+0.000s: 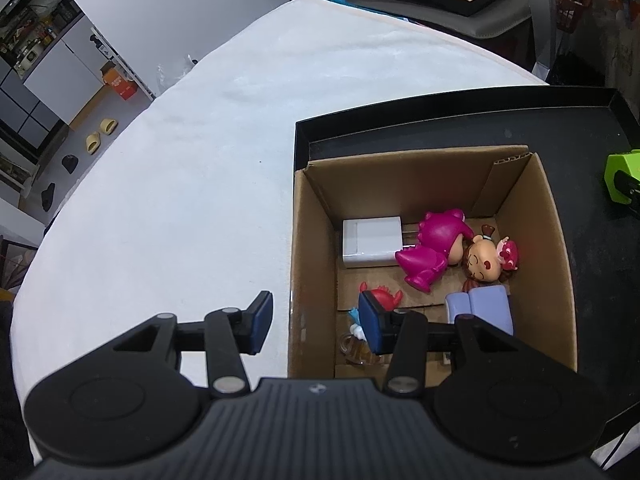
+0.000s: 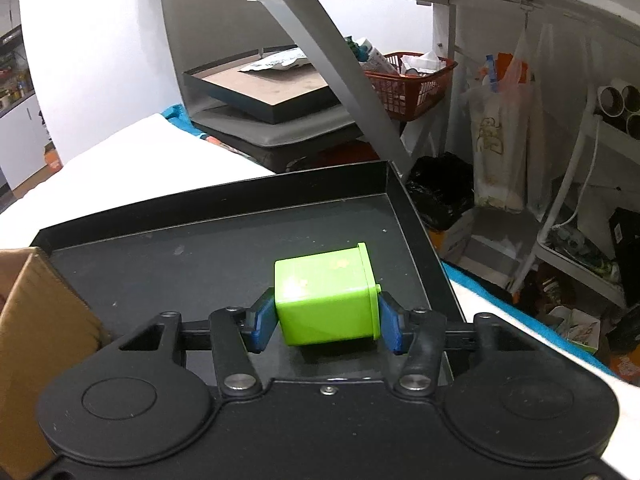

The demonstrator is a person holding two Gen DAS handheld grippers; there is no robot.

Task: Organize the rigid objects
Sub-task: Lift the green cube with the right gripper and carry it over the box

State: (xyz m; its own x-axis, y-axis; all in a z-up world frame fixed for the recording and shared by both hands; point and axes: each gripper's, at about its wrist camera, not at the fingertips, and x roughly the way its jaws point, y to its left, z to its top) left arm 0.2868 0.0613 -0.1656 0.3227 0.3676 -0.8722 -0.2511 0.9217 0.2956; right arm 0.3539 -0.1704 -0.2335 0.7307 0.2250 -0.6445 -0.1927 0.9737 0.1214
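An open cardboard box (image 1: 556,248) stands in a black tray (image 1: 400,118). In it lie a white charger (image 1: 372,242), a magenta dinosaur figure (image 1: 432,248), a doll figure (image 1: 488,262), a lavender toy sofa (image 1: 486,304) and a small red figure (image 1: 384,294). My left gripper (image 1: 316,322) is open and straddles the box's left wall, one pad outside and one inside. On the tray floor lies a green box (image 2: 328,300) on its side, also seen at the edge as the green box (image 1: 620,172). My right gripper (image 2: 326,320) is shut on it, both blue pads against its sides.
The tray (image 2: 224,196) rests on a table under a white cloth (image 1: 200,160). The cardboard box (image 2: 32,320) is left of the right gripper. Beyond the table are a grey slanted post (image 2: 344,76), a red basket (image 2: 412,88), hanging bags (image 2: 500,128) and cluttered shelves.
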